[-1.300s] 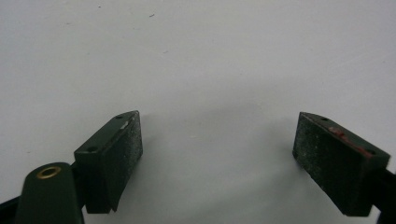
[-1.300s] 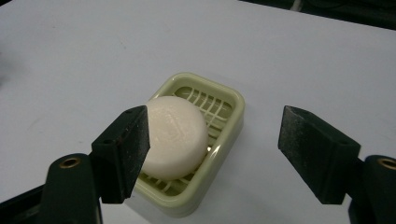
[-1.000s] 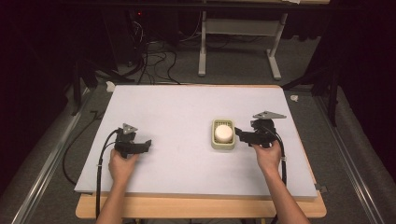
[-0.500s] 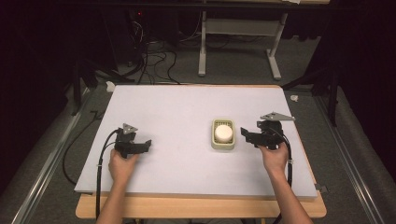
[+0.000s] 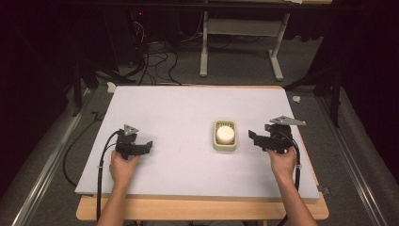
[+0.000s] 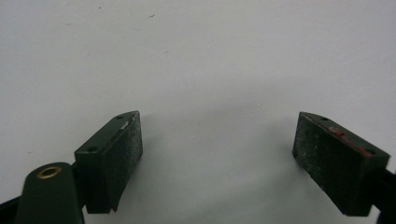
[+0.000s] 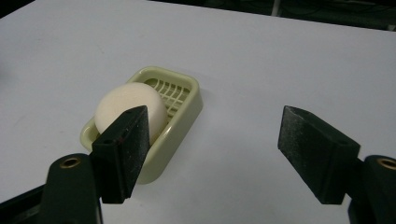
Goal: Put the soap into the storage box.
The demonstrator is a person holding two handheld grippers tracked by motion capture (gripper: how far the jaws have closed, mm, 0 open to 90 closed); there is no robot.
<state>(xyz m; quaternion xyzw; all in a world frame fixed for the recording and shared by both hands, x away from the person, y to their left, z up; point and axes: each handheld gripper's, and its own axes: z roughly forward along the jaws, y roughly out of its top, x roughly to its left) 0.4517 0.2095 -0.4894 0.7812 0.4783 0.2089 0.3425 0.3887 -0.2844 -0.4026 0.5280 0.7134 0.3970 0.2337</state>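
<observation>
A pale green soap dish (image 5: 225,144) (image 7: 189,100) sits right of the table's middle, and a round white soap (image 5: 225,133) (image 7: 126,105) rests in it. My right gripper (image 5: 252,138) (image 7: 224,154) is open just to the right of the dish, jaws pointing left toward it, nothing between them. In the right gripper view the dish lies ahead and to the left of the jaws. My left gripper (image 5: 147,145) (image 6: 217,158) is open over bare table at the left, held low by a hand, with nothing between its jaws.
The white table top (image 5: 188,108) (image 6: 196,56) is bordered by a wooden edge (image 5: 202,209) at the front. Black cables (image 5: 101,165) trail from the left gripper off the table's left side. Desk legs and wires stand on the floor beyond the far edge.
My right gripper has drawn back to the right and slightly toward the person, away from the soap dish. The left gripper has stayed put.
</observation>
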